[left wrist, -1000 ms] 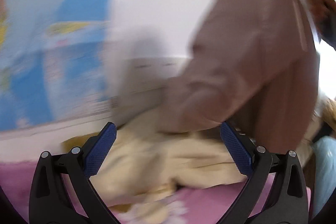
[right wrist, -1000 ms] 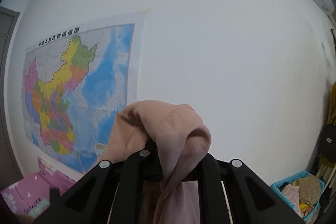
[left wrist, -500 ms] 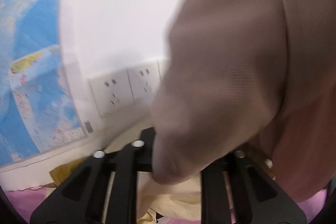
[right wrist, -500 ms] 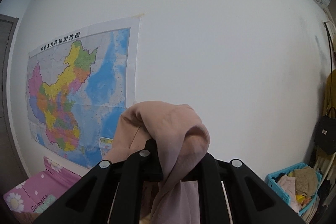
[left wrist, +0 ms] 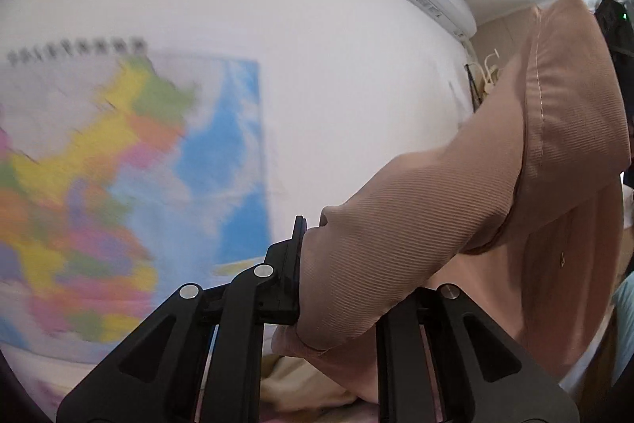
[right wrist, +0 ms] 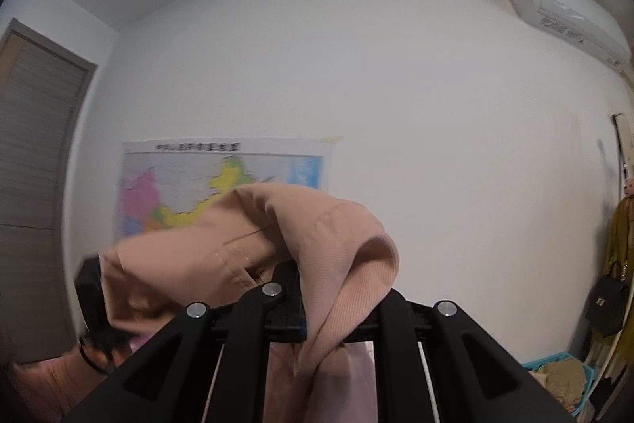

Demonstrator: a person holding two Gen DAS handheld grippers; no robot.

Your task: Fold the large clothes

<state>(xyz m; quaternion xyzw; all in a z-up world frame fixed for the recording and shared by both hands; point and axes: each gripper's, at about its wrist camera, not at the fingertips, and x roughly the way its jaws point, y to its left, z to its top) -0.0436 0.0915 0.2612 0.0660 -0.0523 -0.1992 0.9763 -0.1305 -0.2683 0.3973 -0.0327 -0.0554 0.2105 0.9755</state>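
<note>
Close up, the left gripper [left wrist: 313, 288] is clamped on a cuff-like end of the dusty-pink ribbed knit garment [left wrist: 515, 161], and the right gripper [right wrist: 317, 308] pinches another bunched edge of it [right wrist: 317, 224]. The cloth hangs in the air between them, so I'd say no fold is made yet; spreading and laying flat remain. Only the left view shows cream fabric [left wrist: 301, 387] below. Only the right view shows the grey door [right wrist: 35, 185], farther off.
</note>
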